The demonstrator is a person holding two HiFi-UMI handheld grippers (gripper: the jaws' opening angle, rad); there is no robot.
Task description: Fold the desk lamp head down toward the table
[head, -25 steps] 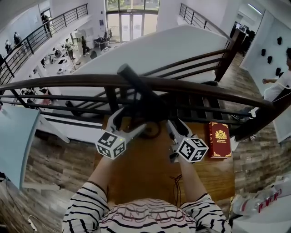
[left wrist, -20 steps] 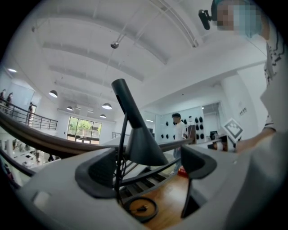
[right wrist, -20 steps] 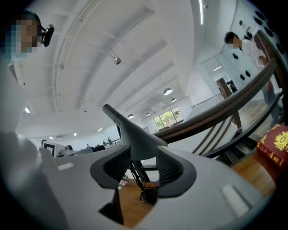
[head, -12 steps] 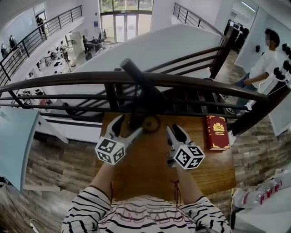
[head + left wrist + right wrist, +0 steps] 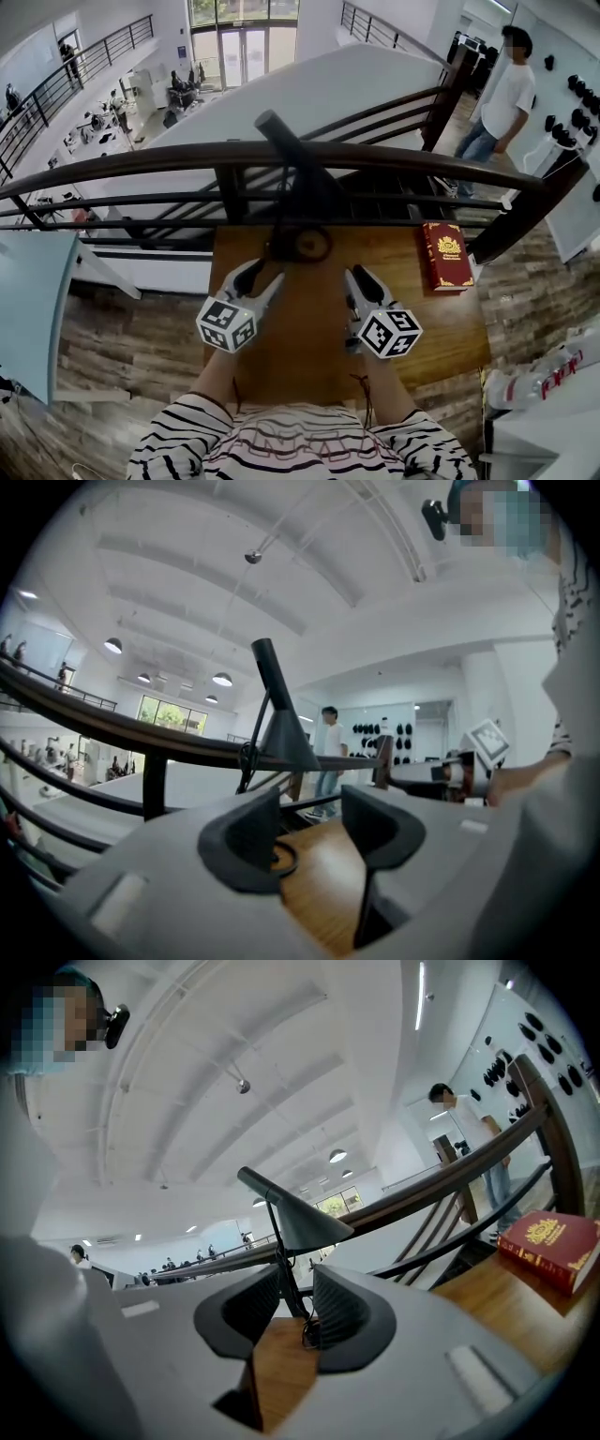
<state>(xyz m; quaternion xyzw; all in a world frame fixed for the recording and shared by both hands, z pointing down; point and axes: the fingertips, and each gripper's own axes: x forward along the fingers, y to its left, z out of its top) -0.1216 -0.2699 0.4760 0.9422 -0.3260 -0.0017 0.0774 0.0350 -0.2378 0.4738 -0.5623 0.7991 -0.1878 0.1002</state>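
Note:
A black desk lamp (image 5: 298,178) stands at the far edge of the wooden table (image 5: 309,333), its round base (image 5: 302,246) by the railing and its stem and cone head (image 5: 281,738) raised up; the cone (image 5: 302,1222) also shows ahead in the right gripper view. My left gripper (image 5: 261,275) hovers just short of the base, on its left. My right gripper (image 5: 355,278) hovers to the base's right. Both point level at the lamp and touch nothing. Their jaws have just been closing and stand partly apart, with nothing between them (image 5: 309,822) (image 5: 295,1302).
A dark wooden railing (image 5: 394,161) runs along the table's far edge, right behind the lamp. A red book (image 5: 446,255) lies at the table's far right. A person (image 5: 499,89) stands beyond the railing at the right. The floor drops away below on the left.
Both grippers have drawn back from the lamp toward me and sunk a little. Their jaws have narrowed. The person behind the railing has walked further into view.

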